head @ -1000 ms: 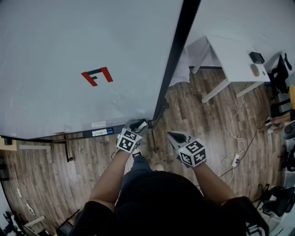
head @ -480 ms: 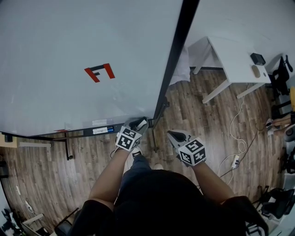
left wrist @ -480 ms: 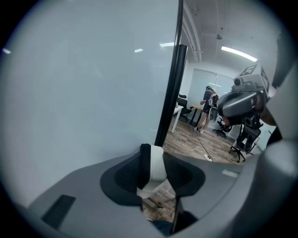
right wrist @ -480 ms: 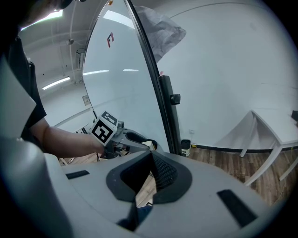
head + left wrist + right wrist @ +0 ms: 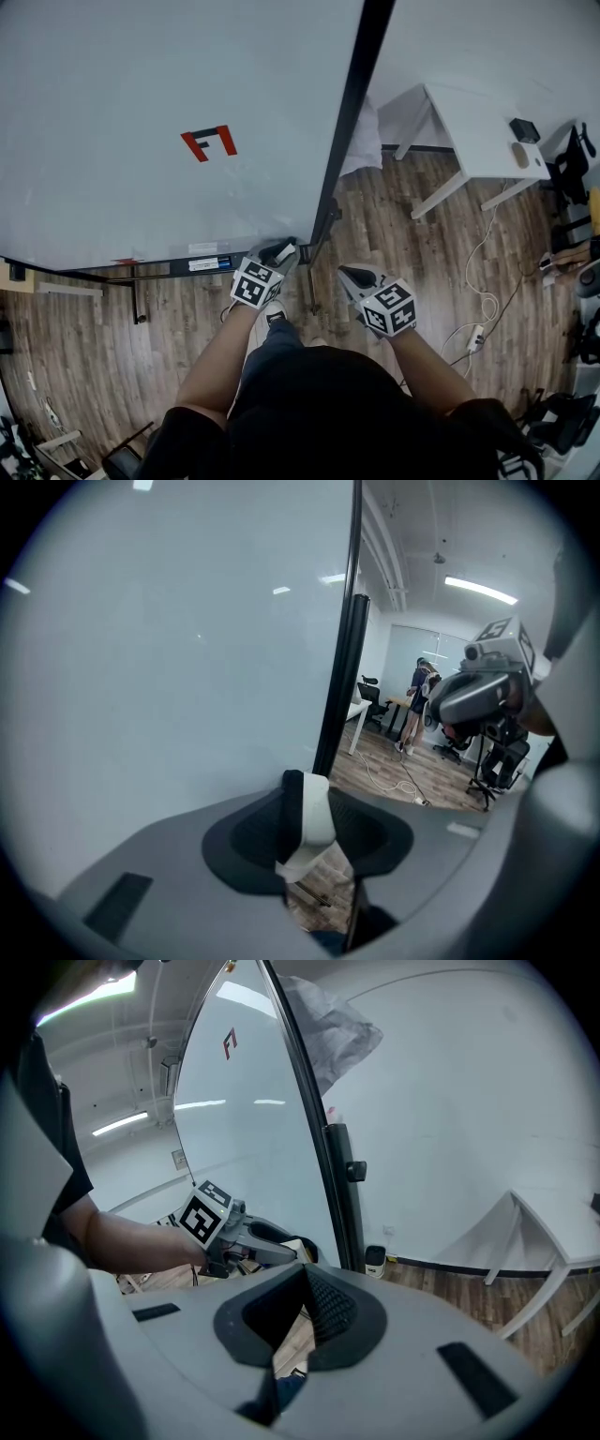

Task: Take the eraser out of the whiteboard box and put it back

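A white eraser with a black felt side (image 5: 314, 822) sits upright between the jaws of my left gripper (image 5: 309, 803), which is shut on it. In the head view that left gripper (image 5: 277, 254) hovers at the lower right corner of the big whiteboard (image 5: 141, 94), just right of the black box rail (image 5: 178, 270) along its bottom edge. My right gripper (image 5: 360, 278) hangs beside it over the floor, clear of the board. Its jaws (image 5: 304, 1279) are shut with nothing between them.
The whiteboard carries a red and black mark (image 5: 210, 143) and has a black frame post (image 5: 349, 112) on its right side. Beyond stand a white table (image 5: 478, 131), a white cable with a power strip (image 5: 478, 328) on the wood floor, and office chairs (image 5: 572, 159). A person (image 5: 415, 705) stands far off.
My left gripper has risen a little with the eraser still in it. The right gripper has stayed where it was.
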A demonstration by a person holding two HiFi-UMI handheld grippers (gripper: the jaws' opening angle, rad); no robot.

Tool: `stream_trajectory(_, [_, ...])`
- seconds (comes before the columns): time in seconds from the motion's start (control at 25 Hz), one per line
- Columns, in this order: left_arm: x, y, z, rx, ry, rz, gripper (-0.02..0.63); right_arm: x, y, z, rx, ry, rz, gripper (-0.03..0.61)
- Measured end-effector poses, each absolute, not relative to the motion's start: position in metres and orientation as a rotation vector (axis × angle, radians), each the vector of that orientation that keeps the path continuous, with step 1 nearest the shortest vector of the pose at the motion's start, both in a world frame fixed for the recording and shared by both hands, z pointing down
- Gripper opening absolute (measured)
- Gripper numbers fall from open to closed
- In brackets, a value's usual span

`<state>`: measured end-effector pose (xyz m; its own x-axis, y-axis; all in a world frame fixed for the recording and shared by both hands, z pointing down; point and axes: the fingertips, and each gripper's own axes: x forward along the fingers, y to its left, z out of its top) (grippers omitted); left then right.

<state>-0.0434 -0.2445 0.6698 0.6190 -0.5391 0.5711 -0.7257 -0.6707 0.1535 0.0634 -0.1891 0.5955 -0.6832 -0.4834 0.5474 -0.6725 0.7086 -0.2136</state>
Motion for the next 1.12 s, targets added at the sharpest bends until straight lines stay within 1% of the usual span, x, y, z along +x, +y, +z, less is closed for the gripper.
stream_trajectory(0.52, [-0.048, -0.242, 0.642, 2.455, -1.083, 0.604, 0.152, 0.062, -0.175, 0.597, 0.83, -2.478, 0.557, -0.005])
stream_trajectory(1.12, [-0.046, -0.235, 0.61, 2.485, -1.166, 0.567, 0.152, 0.076, -0.162, 0.59, 0.822, -2.492, 0.532, -0.005])
